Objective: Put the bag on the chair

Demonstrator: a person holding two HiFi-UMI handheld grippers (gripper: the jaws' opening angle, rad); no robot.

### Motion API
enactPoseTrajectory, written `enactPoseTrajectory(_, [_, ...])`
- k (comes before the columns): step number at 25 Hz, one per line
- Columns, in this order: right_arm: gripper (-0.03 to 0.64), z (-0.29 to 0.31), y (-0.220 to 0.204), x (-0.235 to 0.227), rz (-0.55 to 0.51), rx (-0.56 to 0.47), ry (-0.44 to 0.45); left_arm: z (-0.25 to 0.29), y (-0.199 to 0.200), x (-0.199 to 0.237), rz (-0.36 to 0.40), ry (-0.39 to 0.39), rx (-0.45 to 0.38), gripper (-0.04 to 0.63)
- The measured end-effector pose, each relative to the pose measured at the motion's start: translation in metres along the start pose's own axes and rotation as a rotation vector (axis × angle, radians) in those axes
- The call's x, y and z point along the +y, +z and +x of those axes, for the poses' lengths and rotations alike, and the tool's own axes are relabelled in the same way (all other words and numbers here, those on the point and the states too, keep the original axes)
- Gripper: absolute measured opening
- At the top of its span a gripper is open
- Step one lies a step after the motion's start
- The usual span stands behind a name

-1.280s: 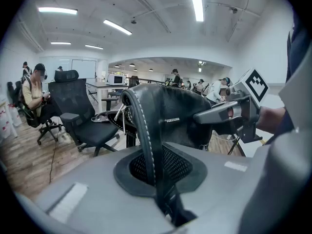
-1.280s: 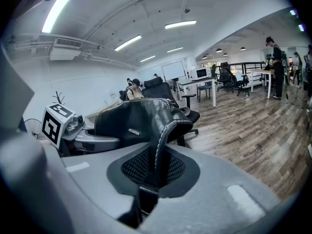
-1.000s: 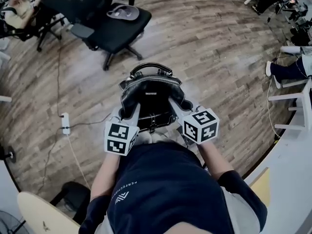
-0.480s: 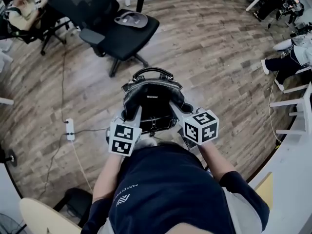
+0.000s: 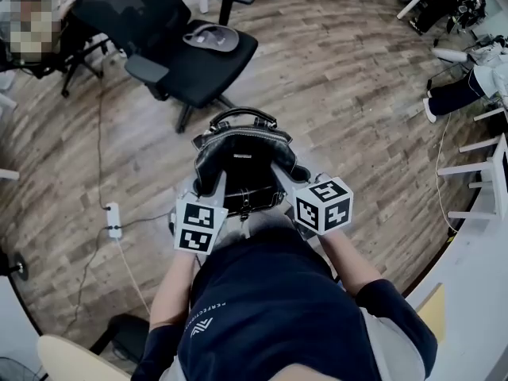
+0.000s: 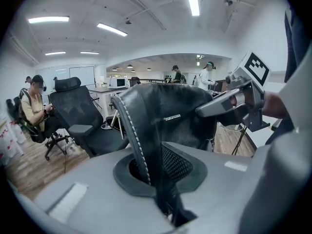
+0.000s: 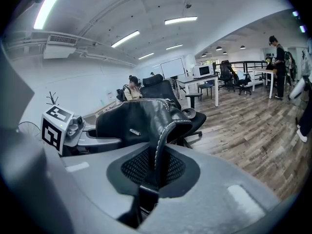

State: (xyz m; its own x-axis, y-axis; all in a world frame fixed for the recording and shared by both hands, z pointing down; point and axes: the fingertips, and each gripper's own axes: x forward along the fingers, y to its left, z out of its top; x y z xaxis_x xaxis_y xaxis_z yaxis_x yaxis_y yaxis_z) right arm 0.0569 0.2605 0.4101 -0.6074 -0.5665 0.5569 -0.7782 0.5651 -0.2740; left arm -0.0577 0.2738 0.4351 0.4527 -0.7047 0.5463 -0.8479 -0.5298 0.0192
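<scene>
A black leather bag point(image 5: 242, 159) with white stitching and a top handle hangs in the air in front of the person, over the wooden floor. My left gripper point(image 5: 213, 184) is shut on the bag's left edge point(image 6: 146, 130). My right gripper point(image 5: 283, 171) is shut on its right edge point(image 7: 163, 130). The black office chair point(image 5: 202, 58) stands beyond the bag, up and to the left, with a grey object point(image 5: 212, 36) on its seat. The chair point(image 6: 85, 128) also shows left of the bag in the left gripper view, and the chair point(image 7: 187, 113) shows behind it in the right gripper view.
A power strip point(image 5: 113, 217) and its cable lie on the floor at the left. A seated person point(image 5: 32, 34) is at the top left, and another person's legs point(image 5: 452, 98) are at the right. White furniture point(image 5: 480, 205) lines the right edge.
The bag and both grippers have moved slightly toward the chair, which now sits a little nearer in the head view. Both grips are unchanged.
</scene>
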Motion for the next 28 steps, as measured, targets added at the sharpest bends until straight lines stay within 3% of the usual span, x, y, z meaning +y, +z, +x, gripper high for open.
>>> enactPoseTrajectory(8, [0.029,0.032,0.029,-0.051,0.016,0.019,0.026,0.055,0.027,0.019,-0.023,0.012,0.034,0.054])
enactPoseTrajectory(17, [0.029,0.066,0.077,-0.114,-0.047,0.023,0.075,0.118,0.066,0.039,-0.111,0.048,0.037,0.052])
enactPoseTrajectory(28, [0.029,0.096,0.125,-0.150,-0.063,-0.031,0.079,0.164,0.109,0.076,-0.070,0.099,0.027,0.054])
